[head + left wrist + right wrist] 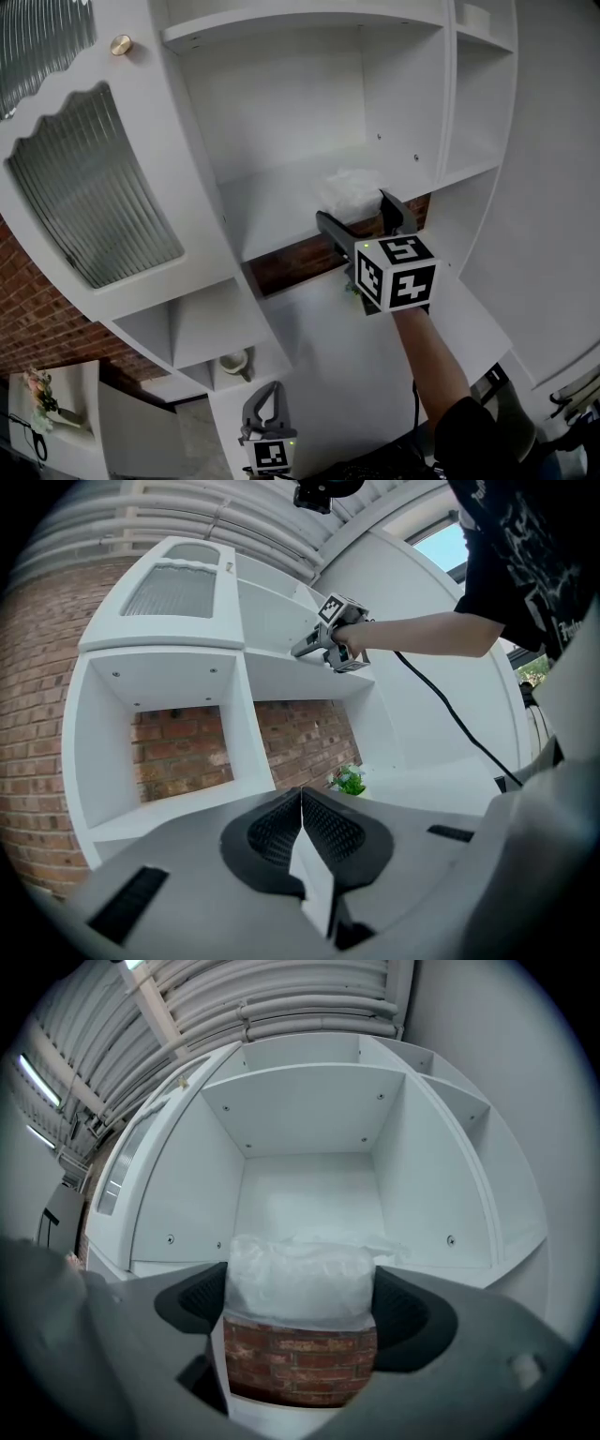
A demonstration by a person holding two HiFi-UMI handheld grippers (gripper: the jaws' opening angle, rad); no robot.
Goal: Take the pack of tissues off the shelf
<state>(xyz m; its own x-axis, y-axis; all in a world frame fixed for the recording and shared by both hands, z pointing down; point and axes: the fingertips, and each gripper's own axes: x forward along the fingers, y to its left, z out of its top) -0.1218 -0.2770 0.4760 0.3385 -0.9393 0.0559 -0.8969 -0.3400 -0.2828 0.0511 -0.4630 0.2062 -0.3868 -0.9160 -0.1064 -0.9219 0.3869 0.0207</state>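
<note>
**A:** Several open compartments make up the white unit, with a brick wall (300, 261) showing behind it. What else is around?

**B:** At the left is a ribbed glass door (94, 187) with a brass knob (121, 44). A small cup (234, 361) sits in a lower compartment, and a green plant (349, 780) stands lower still.

**A:** Where is the pack of tissues (298, 1283)?

**B:** It lies near the front edge of the middle shelf (281, 202). The right gripper (356, 211) has its jaws spread wide, one on each side of the pack. The wrapper fills the gap between them. I can't tell whether the pads press on it.

**A:** How is the arm placed?

**B:** The forearm (431, 361) stretches up and forward to the shelf, and a black cable (450, 719) trails below it. The left gripper (270, 392) hangs low in front of the unit, pointing upward. Its jaws are pressed together with nothing between them.
</note>
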